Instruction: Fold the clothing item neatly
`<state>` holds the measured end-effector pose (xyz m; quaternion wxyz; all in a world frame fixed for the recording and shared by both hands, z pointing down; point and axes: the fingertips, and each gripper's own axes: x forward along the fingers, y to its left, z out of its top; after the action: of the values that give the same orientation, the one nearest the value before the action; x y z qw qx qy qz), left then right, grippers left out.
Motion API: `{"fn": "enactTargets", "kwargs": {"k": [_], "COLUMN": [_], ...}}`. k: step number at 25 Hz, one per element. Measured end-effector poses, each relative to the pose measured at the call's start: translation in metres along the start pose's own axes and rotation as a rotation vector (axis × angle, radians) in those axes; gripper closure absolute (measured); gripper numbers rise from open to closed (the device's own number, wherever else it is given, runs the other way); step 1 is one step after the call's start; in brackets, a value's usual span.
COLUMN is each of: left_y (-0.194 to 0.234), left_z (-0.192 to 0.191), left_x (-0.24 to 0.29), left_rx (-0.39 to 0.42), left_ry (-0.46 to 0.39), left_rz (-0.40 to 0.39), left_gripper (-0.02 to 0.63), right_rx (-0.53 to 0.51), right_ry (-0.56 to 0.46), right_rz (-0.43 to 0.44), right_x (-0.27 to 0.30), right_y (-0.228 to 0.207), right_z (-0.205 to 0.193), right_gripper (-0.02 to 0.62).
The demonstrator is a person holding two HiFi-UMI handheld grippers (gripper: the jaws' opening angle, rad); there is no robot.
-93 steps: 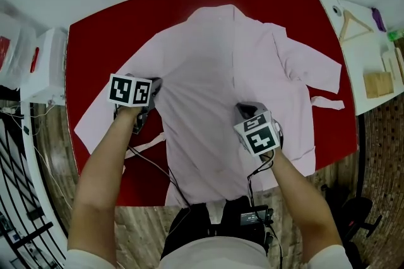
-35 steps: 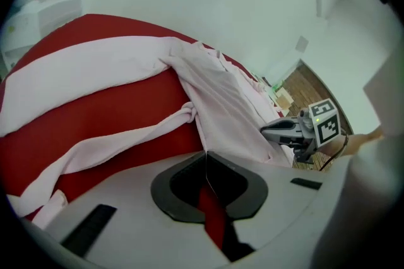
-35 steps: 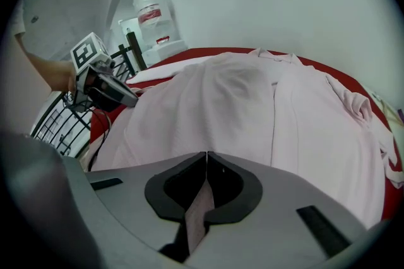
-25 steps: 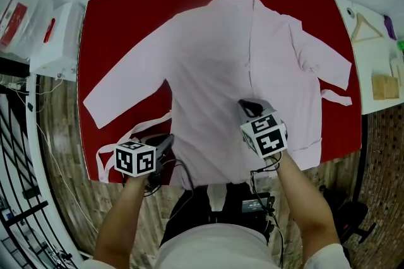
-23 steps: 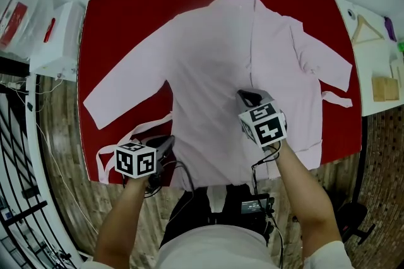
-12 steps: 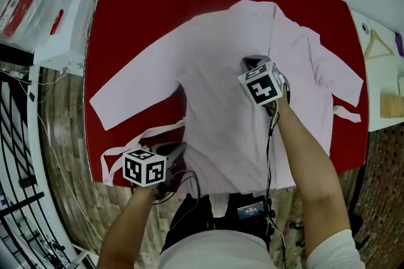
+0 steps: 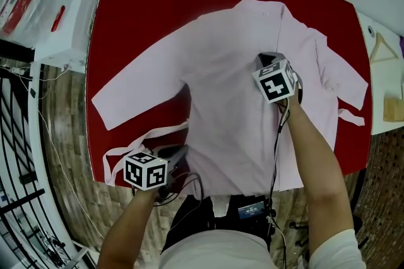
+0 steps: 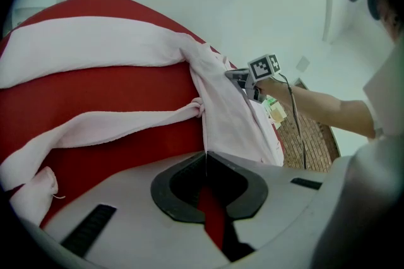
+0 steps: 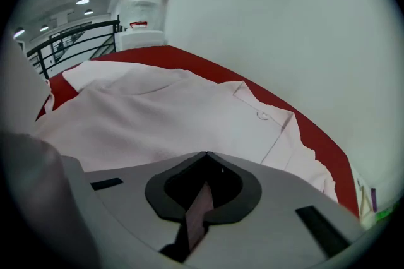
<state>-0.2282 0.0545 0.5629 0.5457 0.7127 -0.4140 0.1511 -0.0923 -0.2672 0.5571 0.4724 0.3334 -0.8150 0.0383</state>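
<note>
Pink garment (image 7: 227, 97) spread flat, front up, on red table (image 7: 139, 9). Left gripper (image 8: 205, 153) clamped on near hem edge, apparently anchoring; right gripper (image 7: 266, 59) jaws together, empty, tip over chest, likely smoothing.

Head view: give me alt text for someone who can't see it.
A pale pink garment lies spread flat on a red table. The right gripper is over its upper middle, and the left gripper sits at the near table edge beside the hem and a loose tie strip.
</note>
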Motion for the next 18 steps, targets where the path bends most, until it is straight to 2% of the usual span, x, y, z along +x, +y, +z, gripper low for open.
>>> {"fn": "enactTargets", "kwargs": {"k": [6, 9, 15, 18], "left_y": [0.000, -0.002, -0.006, -0.006], "left_z": [0.000, 0.002, 0.009, 0.014], "left_x": [0.001, 0.002, -0.010, -0.022], "left_rx": [-0.001, -0.006, -0.038, -0.047], "left_ry": [-0.004, -0.011, -0.068, -0.103], "left_rz": [0.000, -0.019, -0.059, -0.066], "left_gripper": [0.595, 0.595, 0.592, 0.562], "right_rx": [0.007, -0.001, 0.051, 0.048], "right_ry": [-0.008, -0.058, -0.187, -0.218], "right_rz": [-0.069, -0.114, -0.069, -0.034], "right_x": [0.001, -0.008, -0.041, -0.055], "right_y": [-0.015, -0.019, -0.002, 0.019], "right_z": [0.000, 0.006, 0.026, 0.035], "right_gripper": [0.580, 0.578, 0.575, 0.575]}}
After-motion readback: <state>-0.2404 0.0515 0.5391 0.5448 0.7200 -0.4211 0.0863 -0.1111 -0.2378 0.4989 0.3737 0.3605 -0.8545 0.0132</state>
